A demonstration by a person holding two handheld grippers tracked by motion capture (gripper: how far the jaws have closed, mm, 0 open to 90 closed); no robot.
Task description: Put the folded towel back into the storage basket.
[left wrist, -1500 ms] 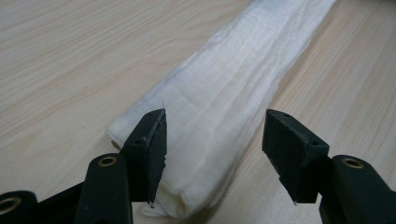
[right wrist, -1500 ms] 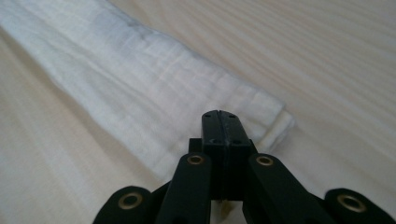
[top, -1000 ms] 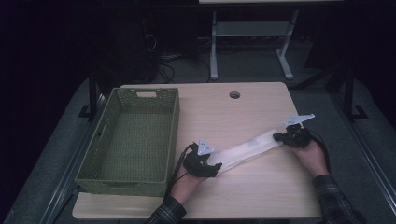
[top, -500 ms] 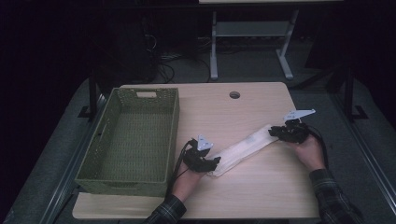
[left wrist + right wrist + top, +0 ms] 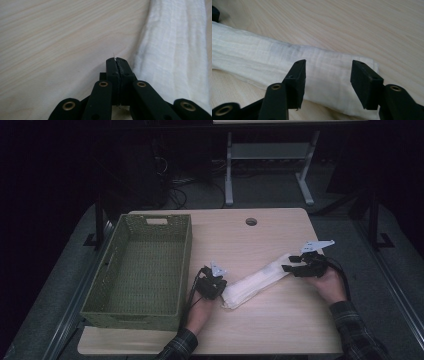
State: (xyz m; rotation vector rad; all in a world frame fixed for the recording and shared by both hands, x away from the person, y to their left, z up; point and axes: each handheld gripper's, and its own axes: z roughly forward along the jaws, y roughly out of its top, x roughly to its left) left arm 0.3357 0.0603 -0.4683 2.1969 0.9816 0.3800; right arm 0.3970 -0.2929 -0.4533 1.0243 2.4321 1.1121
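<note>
Two hands: low over the pale wooden surface (image 5: 270, 330).
Left hand-held gripper (image 5: 117, 62): jaws just closed together, empty, beside the cloth's edge.
Right hand-held gripper (image 5: 328, 75): jaws apart, just opening, above the cloth's far end.
Cloth (image 5: 257, 281): white, crinkled, folded long strip lying between both hand-held grippers.

L claw (image 5: 216, 281) jaws just closed tight; R claw (image 5: 295, 266) jaws apart, just opening.

free: table (image 5: 280, 330) right of cloth (image 5: 255, 282) | obstacle: basket (image 5: 137, 265) at left
</note>
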